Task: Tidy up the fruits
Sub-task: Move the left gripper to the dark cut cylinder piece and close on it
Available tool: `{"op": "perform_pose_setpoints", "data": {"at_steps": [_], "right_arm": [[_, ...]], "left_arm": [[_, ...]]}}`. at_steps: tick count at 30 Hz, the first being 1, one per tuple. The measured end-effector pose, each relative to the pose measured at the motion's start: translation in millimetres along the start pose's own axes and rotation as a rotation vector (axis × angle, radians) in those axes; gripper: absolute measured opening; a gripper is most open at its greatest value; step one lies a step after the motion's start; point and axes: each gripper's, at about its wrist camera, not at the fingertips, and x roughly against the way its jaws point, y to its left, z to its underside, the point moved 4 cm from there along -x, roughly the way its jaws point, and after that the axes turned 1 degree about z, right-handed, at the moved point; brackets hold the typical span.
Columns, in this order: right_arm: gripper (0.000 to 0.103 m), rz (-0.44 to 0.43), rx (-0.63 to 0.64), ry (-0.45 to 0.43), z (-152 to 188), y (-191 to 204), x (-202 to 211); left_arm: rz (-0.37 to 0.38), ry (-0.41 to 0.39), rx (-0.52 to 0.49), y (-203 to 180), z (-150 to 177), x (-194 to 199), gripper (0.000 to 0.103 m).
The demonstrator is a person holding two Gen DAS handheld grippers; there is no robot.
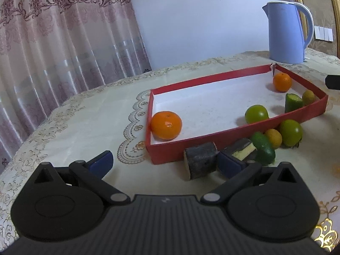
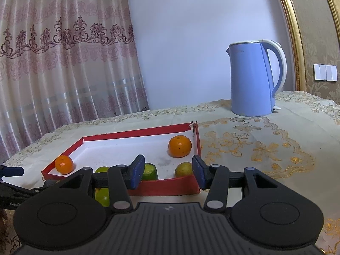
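1. Two grippers face a red tray (image 1: 238,136) on the table (image 1: 63,140), which is covered with a cloth.
2. Left gripper (image 1: 165,161): fingers spread wide, nothing grasped. A dark cut block (image 1: 200,161) lies on the cloth between them, close against the right-hand finger (image 1: 230,165) and well apart from the left-hand one. Contact cannot be confirmed.
3. The block lies just outside the tray's near wall. Its long axis cannot be determined from this view.
4. Right gripper (image 2: 167,175): fingers partly spread, nothing between them. It hovers at the tray's near right corner.
5. Judgement: the left gripper is nearer the loose pieces; the block lies ahead and to its right, so centring the fingers on it is the likely requirement.
6. Tray contents: an orange (image 1: 166,125) in the near left corner, a second orange (image 1: 282,82) in the far right corner, a green fruit (image 1: 256,114) against the near wall, a cut green piece (image 1: 293,103) and a small yellow-green fruit (image 1: 308,97) near the right corner.
7. Outside the near wall: a dark piece with a pale cut face (image 1: 242,149), a dark green fruit (image 1: 263,150), a yellow fruit (image 1: 273,138), a second green fruit (image 1: 291,132).
8. A blue kettle (image 1: 285,34) stands by the table's far edge.
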Motion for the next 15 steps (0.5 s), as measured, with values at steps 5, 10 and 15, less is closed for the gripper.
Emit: {"op": "perform_pose_setpoints", "data": {"at_steps": [5,10,15], "right_arm": [[0.048,-0.004,-0.011,0.004,1,0,-2],[0.048,-0.013,-0.012,0.005,2,2,-3],[0.048,-0.018,-0.003,0.013,4,3,-5]], "left_arm": [[0.011,0.129,0.01,-4,-1,-27,0.103],[-0.011,0.135,0.056,2,-4,-30,0.103],[0.022,0.129,0.062,-5,-7,-27,0.059]]}}
